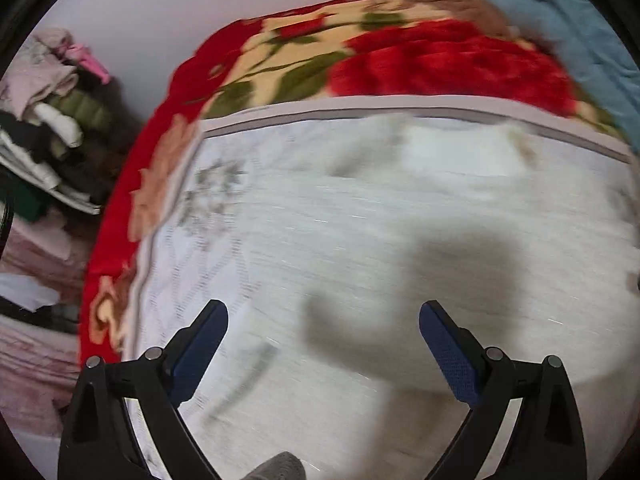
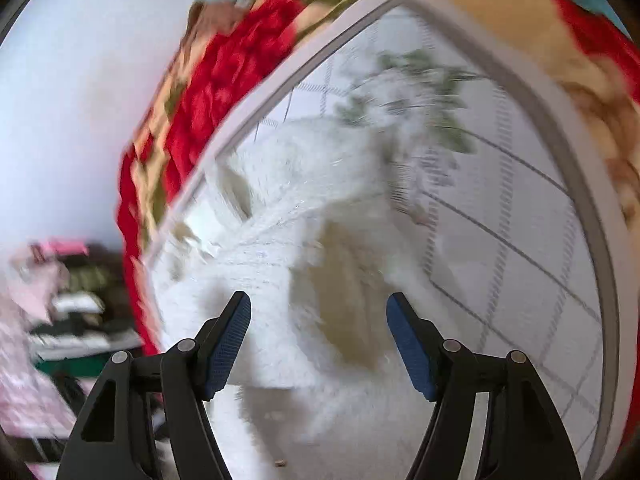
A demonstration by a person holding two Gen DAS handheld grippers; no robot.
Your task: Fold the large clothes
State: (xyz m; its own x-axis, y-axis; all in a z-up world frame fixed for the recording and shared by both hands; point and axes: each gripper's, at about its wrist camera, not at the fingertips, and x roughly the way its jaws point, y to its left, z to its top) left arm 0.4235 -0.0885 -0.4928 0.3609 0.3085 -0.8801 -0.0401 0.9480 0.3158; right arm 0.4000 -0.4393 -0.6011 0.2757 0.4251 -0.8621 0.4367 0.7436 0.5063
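A large white fuzzy garment (image 1: 400,216) lies spread on a white quilted mat (image 1: 208,248) on the bed. In the right wrist view the garment (image 2: 304,208) looks bunched and partly folded on the mat (image 2: 500,208). My left gripper (image 1: 323,320) is open and empty, hovering just above the garment. My right gripper (image 2: 318,312) is open and empty above the garment's near part. Both views are blurred by motion.
A red floral blanket (image 1: 420,60) lies under the mat and shows around it in the right wrist view (image 2: 224,80). A light blue cloth (image 1: 580,28) lies at the far right. A pile of mixed clothes (image 1: 52,128) sits left of the bed.
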